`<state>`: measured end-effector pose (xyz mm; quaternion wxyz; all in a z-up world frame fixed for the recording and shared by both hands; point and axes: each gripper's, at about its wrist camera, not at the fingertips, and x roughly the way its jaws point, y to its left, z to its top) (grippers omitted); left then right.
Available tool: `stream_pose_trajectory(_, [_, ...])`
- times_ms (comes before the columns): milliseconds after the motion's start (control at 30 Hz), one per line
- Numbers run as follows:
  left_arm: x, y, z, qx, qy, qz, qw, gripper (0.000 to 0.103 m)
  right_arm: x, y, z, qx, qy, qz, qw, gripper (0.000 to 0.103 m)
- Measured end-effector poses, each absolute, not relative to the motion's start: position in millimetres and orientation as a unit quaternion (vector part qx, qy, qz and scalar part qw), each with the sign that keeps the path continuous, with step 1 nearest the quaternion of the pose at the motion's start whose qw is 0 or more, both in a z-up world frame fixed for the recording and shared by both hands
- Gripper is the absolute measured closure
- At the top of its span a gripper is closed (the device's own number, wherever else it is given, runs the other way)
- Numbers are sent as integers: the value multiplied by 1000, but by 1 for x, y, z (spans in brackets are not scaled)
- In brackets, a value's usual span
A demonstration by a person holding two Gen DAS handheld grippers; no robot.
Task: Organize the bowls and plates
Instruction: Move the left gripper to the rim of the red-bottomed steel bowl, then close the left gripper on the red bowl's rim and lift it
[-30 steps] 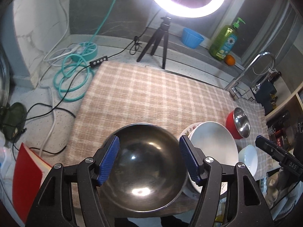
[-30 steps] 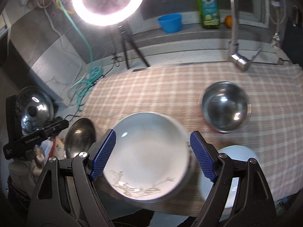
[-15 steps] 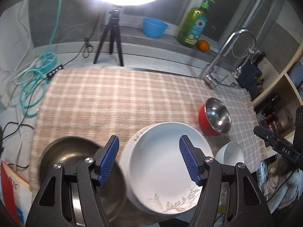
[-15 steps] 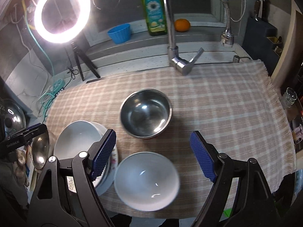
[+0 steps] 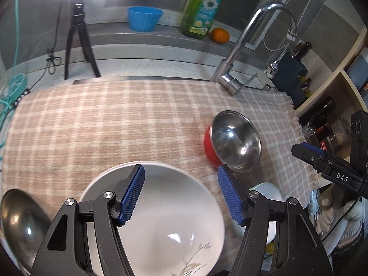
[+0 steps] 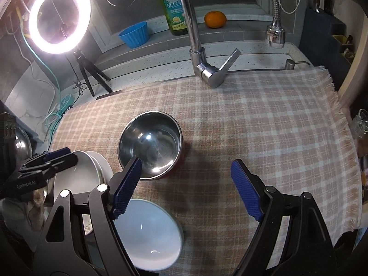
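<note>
Hiding the small white bowl (image 5: 266,191), left gripper's fingers (image 5: 230,195).

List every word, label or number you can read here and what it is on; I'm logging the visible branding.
"DAS" on the right gripper, seen from the left wrist view.
"GenRobot.AI" on the left gripper, seen from the right wrist view.
The green dish soap bottle has a daisy label with printed characters, too blurred to read.
The jars on the shelf carry labels too small to read.
</note>
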<state>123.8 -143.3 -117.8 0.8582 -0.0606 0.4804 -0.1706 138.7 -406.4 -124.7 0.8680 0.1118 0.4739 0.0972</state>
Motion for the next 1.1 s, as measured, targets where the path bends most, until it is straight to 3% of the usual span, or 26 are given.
stream_pose_trajectory(167, [139,-162,-128,-67,494,-183,847,42,155,-403,-141,125,494,123,852,31])
stream_pose_trajectory(233, [147,-169,-133,-71,502,-187,841,52,161,-402,-147,130,500,129,846,33])
stream_pose_trajectory(400, [162,-180,-145,-77,522,-194,827,61,176,-404,-167,160,524,147,823,47])
stream_pose_trajectory(533, [169,-189,-150,-74,531,-199,820,68,185,-406,-178,179,534,151,813,52])
stream_pose_trajectory(700, [178,-197,-157,-70,543,-202,812,81,191,-403,-186,187,542,158,803,68])
stream_pose_trajectory(900, [185,-199,-165,-75,553,-204,804,86,197,-400,-196,193,552,166,794,86])
stream_pose_trajectory(1100, [186,-203,-166,-68,553,-210,803,92,197,-397,-193,189,551,161,796,86])
